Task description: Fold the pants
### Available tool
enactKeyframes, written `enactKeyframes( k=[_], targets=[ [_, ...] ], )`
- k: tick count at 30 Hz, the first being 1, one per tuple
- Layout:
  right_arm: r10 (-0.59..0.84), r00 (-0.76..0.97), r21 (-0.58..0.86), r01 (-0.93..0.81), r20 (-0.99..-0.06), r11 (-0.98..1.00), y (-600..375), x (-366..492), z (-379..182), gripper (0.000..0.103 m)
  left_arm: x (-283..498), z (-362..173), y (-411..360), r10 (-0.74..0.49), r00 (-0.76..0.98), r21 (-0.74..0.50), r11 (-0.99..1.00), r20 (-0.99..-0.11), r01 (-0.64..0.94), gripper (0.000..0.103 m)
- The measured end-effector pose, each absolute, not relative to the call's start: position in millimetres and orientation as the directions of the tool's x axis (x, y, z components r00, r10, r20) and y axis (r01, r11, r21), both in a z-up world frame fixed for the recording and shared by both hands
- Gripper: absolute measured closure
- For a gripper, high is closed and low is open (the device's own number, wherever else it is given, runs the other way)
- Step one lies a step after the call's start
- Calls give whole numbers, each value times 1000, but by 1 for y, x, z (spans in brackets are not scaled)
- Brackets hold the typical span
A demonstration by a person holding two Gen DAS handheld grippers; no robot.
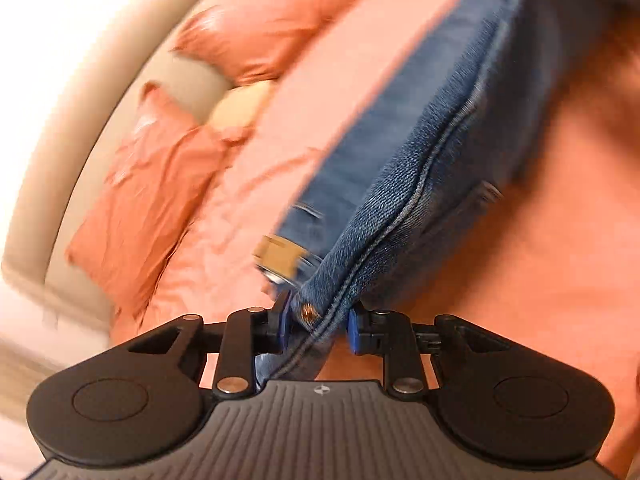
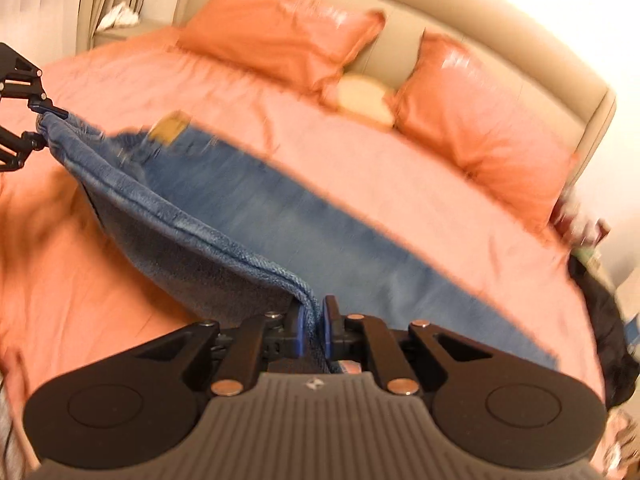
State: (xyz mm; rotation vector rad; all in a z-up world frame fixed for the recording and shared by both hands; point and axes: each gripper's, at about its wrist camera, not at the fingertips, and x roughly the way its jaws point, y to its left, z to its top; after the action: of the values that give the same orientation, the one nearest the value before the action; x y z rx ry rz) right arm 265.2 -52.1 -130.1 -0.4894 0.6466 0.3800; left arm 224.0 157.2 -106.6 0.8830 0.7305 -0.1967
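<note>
Blue jeans [image 1: 420,140] hang lifted over the orange bed, stretched between both grippers. My left gripper [image 1: 318,322] is shut on the waistband corner, beside a copper rivet [image 1: 307,312] and near the tan leather patch [image 1: 280,258]. In the right wrist view the jeans [image 2: 260,200] sag in a fold, and my right gripper [image 2: 314,328] is shut on the doubled denim edge. The left gripper [image 2: 38,128] shows at the far left there, pinching the waistband end near the tan patch [image 2: 170,130]. Both views are motion-blurred.
The bed sheet [image 2: 420,184] is salmon orange. Two orange pillows [image 2: 280,28] [image 2: 488,128] lean on a beige headboard [image 2: 520,60], with a round cream cushion [image 2: 366,98] between them. Dark clothing [image 2: 600,320] lies at the bed's right edge.
</note>
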Motion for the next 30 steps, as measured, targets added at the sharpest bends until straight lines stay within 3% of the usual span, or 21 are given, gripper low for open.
enactKeyframes(
  k=[6, 13, 23, 30],
  targets=[
    [126, 741, -340, -444, -659, 829, -43, 374, -139, 103, 334, -77, 149, 181, 692, 572, 722, -699, 389, 75],
    [55, 658, -341, -458, -751, 821, -33, 477, -206, 103, 438, -129, 139, 264, 629, 604, 680, -731, 416, 75],
    [103, 474, -205, -553, -874, 807, -31, 547, -298, 102, 495, -223, 162, 269, 491, 519, 697, -829, 494, 75],
    [140, 545, -230, -553, -827, 801, -32, 543, -265, 102, 498, -202, 174, 215, 531, 500, 720, -820, 481, 75]
  ],
)
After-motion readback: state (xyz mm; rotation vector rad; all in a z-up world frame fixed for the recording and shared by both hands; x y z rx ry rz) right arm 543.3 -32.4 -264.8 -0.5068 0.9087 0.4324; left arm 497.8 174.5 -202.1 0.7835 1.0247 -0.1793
